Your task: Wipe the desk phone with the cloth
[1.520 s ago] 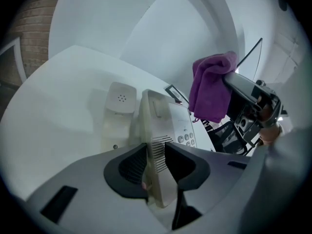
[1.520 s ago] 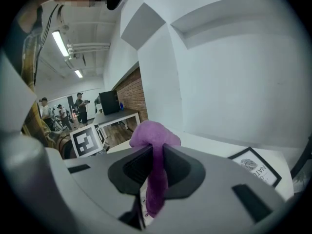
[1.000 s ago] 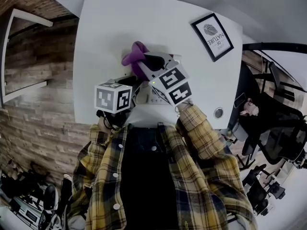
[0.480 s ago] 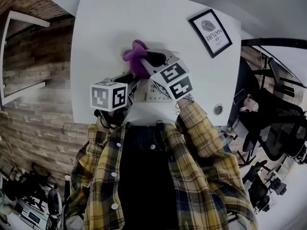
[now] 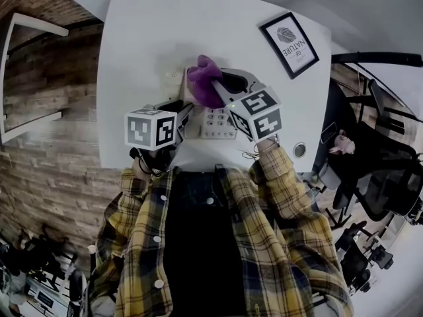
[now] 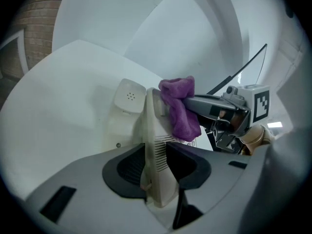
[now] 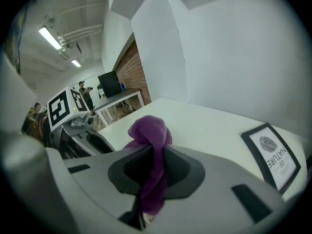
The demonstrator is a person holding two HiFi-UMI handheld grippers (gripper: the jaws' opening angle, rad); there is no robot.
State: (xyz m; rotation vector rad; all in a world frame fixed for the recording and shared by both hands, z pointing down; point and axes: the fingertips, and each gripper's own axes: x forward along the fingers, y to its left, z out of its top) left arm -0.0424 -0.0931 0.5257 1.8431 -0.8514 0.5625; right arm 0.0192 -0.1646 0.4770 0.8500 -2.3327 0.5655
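The cream desk phone [image 5: 217,123] lies on the white table [image 5: 152,38] in front of me. My left gripper [image 5: 184,115] is at its left side. In the left gripper view the phone body [image 6: 155,130] stands edge-on between the jaws of the left gripper [image 6: 156,156]; they have just been opening and are at their widest, no longer clamped. The handset [image 6: 127,95] shows just left of the body. My right gripper [image 5: 215,88] is shut on the purple cloth [image 5: 203,79], over the phone's far end. The cloth [image 7: 148,130] hangs bunched between the jaws of the right gripper [image 7: 153,157].
A framed print [image 5: 293,43] lies at the table's far right corner. A round cable grommet [image 5: 301,152] sits near the right front edge. A brick wall [image 5: 39,131] runs along the left. Office chairs [image 5: 383,190] stand to the right.
My right gripper has carried the purple cloth to the right across the far part of the phone. The left gripper has stayed where it was at the phone's side.
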